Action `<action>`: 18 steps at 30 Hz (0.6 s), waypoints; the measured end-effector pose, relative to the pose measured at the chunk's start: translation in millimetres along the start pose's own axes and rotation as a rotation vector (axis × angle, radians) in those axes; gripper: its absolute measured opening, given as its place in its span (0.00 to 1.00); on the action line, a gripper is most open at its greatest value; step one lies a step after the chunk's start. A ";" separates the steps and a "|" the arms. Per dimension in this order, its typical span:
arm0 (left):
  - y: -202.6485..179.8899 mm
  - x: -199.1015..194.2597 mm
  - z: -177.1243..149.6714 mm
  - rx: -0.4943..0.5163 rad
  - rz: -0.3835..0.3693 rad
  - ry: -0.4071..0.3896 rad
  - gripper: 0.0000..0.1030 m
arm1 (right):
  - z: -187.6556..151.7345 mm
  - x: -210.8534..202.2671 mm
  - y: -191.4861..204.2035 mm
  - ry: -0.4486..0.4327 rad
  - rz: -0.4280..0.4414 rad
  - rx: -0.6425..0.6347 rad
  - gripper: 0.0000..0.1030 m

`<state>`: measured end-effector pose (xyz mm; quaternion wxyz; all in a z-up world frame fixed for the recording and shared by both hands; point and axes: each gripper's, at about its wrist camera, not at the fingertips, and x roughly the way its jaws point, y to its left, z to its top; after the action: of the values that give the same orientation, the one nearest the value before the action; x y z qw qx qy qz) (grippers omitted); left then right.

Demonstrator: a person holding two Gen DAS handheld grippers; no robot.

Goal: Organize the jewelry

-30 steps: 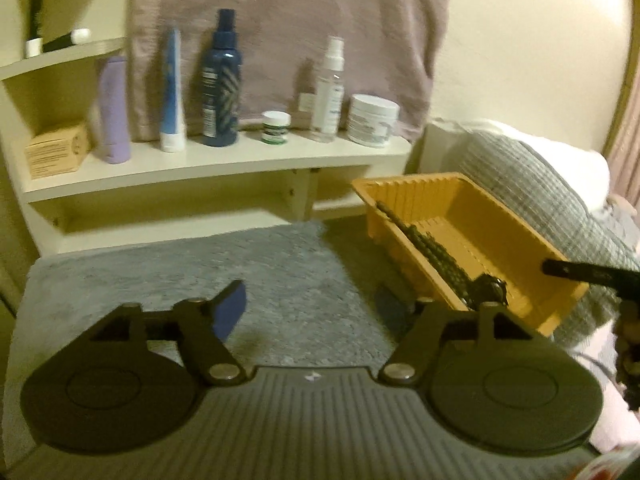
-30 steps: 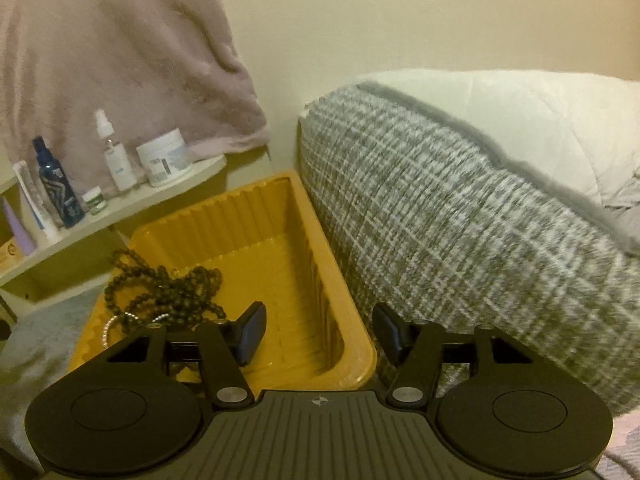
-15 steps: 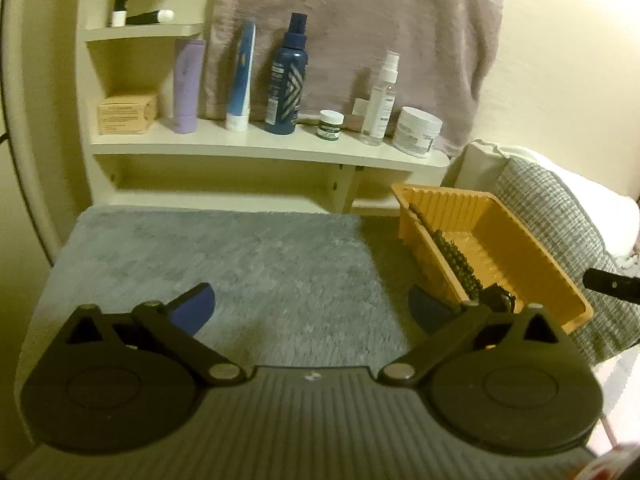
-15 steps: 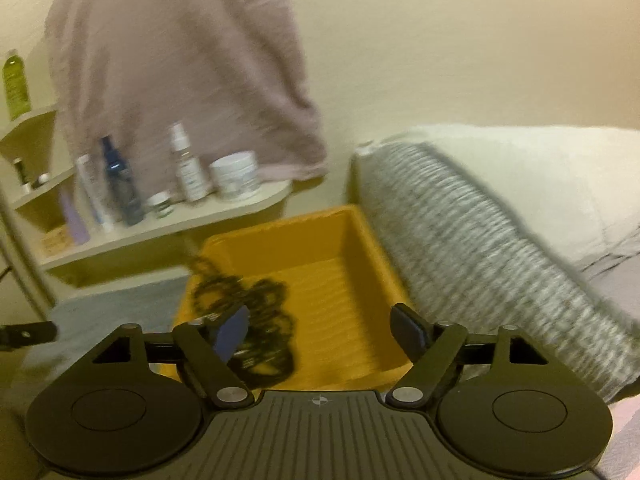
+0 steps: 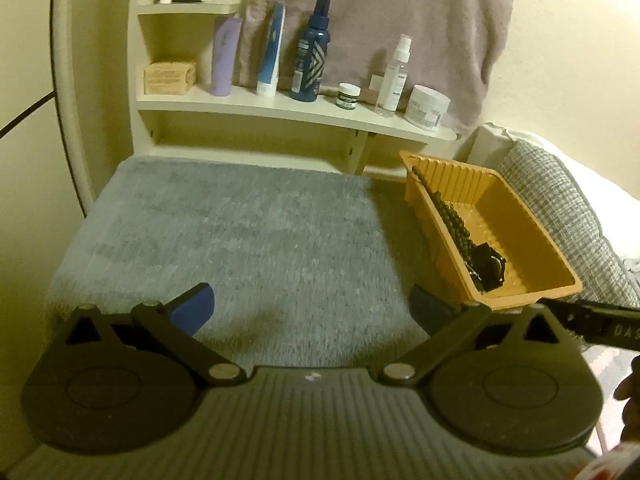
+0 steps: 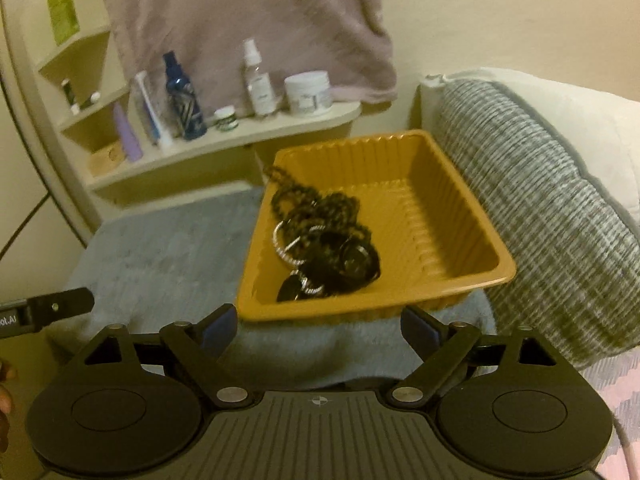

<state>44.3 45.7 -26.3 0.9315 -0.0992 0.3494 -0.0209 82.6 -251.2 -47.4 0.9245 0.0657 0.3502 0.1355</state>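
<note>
An orange ribbed tray [image 6: 460, 184] sits on the grey mat's right side, also in the left wrist view [image 5: 520, 216]. Inside lies a tangle of dark bead necklaces [image 6: 320, 216] with a silver bangle [image 6: 288, 244] and a dark watch [image 6: 356, 264]; the beads [image 5: 452, 220] and the watch [image 5: 490, 268] show in the left wrist view too. My right gripper [image 6: 318, 326] is open and empty, just in front of the tray. My left gripper [image 5: 312, 308] is open and empty over the mat, left of the tray.
A grey fuzzy mat [image 5: 240, 232] covers the surface. A cream shelf [image 5: 280, 108] behind holds bottles, tubes and jars under a hanging towel [image 5: 380, 12]. A grey knit pillow [image 6: 540, 208] lies right of the tray.
Both grippers have pulled back from the tray and opened wider. The right view swung left, bringing the whole tray and jewelry into sight.
</note>
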 end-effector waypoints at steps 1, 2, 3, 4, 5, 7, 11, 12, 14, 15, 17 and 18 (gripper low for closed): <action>-0.7 -1.8 -0.8 -0.001 0.001 0.004 0.99 | -1.5 -0.1 2.0 0.007 -0.002 -0.003 0.86; -1.8 -4.1 -1.8 0.002 0.005 0.005 0.99 | -2.8 -0.4 3.9 0.011 -0.003 -0.005 0.86; -3.3 -6.0 -2.0 0.006 0.011 0.005 0.99 | -4.0 -0.8 5.9 0.015 -0.005 -0.008 0.86; -5.5 -8.5 -2.9 0.014 0.020 0.004 0.99 | -4.9 -1.6 7.8 0.018 -0.005 -0.012 0.86; -7.8 -10.4 -3.3 0.022 0.024 0.004 0.99 | -5.4 -2.7 9.7 0.019 -0.004 -0.016 0.86; -12.3 -14.6 -4.4 0.035 0.020 0.011 0.99 | -6.2 -5.4 12.4 0.021 -0.004 -0.026 0.86; -19.6 -24.2 -8.7 0.054 0.024 0.013 0.99 | -7.4 -10.7 19.1 0.025 0.002 -0.043 0.86; -21.0 -26.5 -9.8 0.057 0.028 0.011 0.99 | -7.8 -11.9 20.6 0.025 0.005 -0.047 0.86; -22.4 -30.0 -11.4 0.057 0.038 0.009 0.99 | -8.4 -14.1 22.9 0.025 0.012 -0.052 0.86; -22.9 -31.4 -12.0 0.055 0.045 0.008 0.99 | -9.2 -15.3 24.4 0.025 0.015 -0.054 0.86; -23.6 -34.1 -13.0 0.053 0.059 0.005 0.99 | -10.4 -18.2 27.0 0.025 0.020 -0.056 0.86; -24.6 -35.2 -13.7 0.054 0.065 0.005 0.99 | -11.0 -19.4 28.0 0.025 0.021 -0.057 0.86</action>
<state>9.5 23.1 -8.7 0.9332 -0.0623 0.3540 -0.0001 55.6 -230.0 -37.3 0.9201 0.0411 0.3570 0.1560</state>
